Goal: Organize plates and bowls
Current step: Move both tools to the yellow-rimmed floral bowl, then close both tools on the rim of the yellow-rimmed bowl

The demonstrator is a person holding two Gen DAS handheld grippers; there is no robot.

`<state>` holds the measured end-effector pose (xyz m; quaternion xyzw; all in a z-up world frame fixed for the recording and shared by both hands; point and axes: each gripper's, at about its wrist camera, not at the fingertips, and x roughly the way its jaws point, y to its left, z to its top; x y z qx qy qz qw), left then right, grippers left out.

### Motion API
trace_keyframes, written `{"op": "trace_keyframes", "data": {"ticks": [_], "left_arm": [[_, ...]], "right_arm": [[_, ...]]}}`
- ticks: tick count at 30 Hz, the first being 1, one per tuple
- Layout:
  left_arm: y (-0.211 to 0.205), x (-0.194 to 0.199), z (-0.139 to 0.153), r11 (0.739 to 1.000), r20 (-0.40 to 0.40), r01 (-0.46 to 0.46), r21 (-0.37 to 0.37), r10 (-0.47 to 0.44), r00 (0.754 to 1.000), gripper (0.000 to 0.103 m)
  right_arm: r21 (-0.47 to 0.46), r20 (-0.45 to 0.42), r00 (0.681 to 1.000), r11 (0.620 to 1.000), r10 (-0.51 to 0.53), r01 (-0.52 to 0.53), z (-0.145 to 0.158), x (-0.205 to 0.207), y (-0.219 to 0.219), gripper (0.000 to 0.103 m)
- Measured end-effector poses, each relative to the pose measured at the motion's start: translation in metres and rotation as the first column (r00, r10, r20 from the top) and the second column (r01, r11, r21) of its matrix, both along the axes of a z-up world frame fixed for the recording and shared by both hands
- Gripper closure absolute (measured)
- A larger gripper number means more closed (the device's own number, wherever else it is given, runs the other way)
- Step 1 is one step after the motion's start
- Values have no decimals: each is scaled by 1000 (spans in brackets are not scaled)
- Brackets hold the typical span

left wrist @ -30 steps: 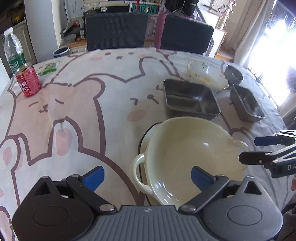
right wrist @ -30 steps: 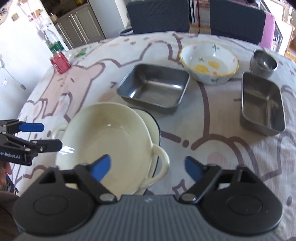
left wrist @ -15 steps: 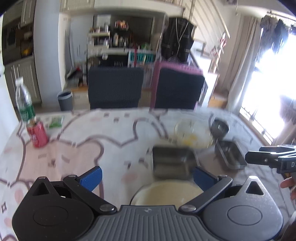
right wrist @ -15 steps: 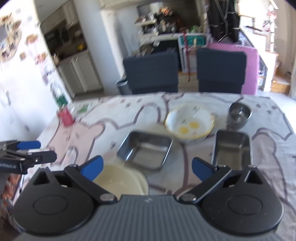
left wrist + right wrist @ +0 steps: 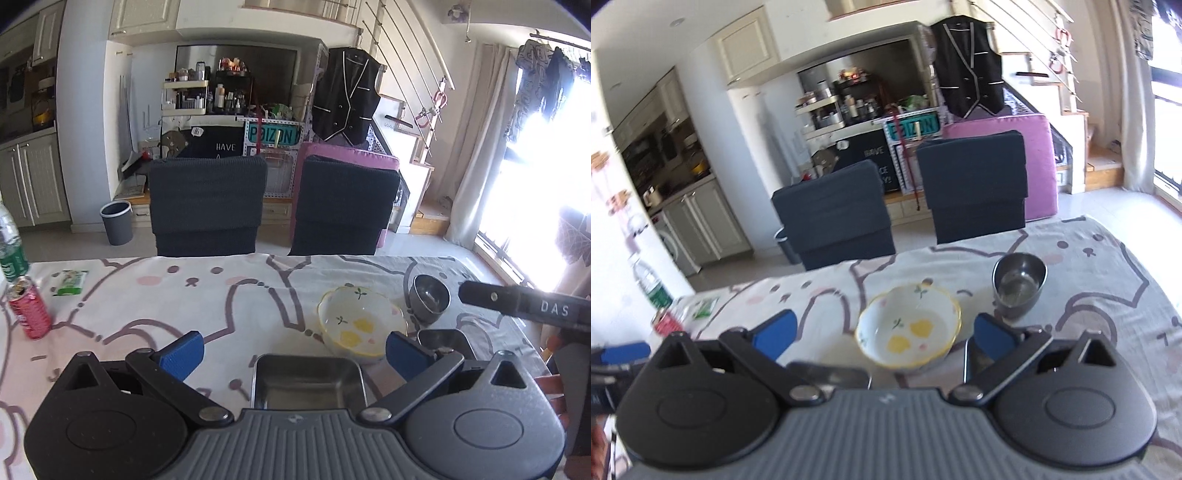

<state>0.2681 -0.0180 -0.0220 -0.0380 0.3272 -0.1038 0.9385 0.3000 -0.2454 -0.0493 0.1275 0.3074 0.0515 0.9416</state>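
Both grippers hovering wide open, holding nothing, over the bear-print table [image 5: 155, 310].

Two dark chairs [image 5: 207, 206] are standing behind; a square steel tray [image 5: 308, 380], floral bowl [image 5: 362, 325] and steel cup [image 5: 430, 299] are sitting between the left gripper [image 5: 293, 354] and right gripper [image 5: 882, 334]; a red can [image 5: 29, 312] is standing far left.

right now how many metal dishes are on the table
3 visible: a square steel tray nearest the left gripper, a rectangular steel tray to its right, partly hidden, and a small steel bowl behind that. More may be hidden below the grippers.
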Motion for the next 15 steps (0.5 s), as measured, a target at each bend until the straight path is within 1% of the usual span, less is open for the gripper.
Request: {"op": "trace_keyframes", "data": {"ticks": [3,6,8,9,10,11,13,15], "left_arm": [[-8,20,-10,1000,-16,3,-5,-3,1000,0],[-15,40,-19,1000,-22,7,1,-7,1000,7],[-18,56,-26,1000,-48,19,-4,-19,999,21],[-19,63,-29,1000,-61,20,-13,-21,998,25],[-19,70,-33,999,-75,19,-26,-21,997,34],[-21,77,-36,999,-90,16,-42,-20,996,41],[-21,93,-45,997,-116,24,-72,-32,993,44],[-23,105,-52,996,-128,36,-77,-45,991,48]], "right_arm": [[19,1,999,999,-34,34,-5,19,-7,0],[35,-27,998,997,-65,66,-14,37,-12,0],[0,-70,992,994,-109,110,-22,54,-14,0],[-14,-90,989,993,-117,116,-27,64,-14,2],[-18,-104,988,993,-116,115,-32,71,-16,6],[-16,-121,986,994,-112,111,-37,78,-18,9],[-9,-164,980,994,-109,109,-48,90,-22,26],[-8,-204,972,993,-115,116,-58,100,-26,34]]}}
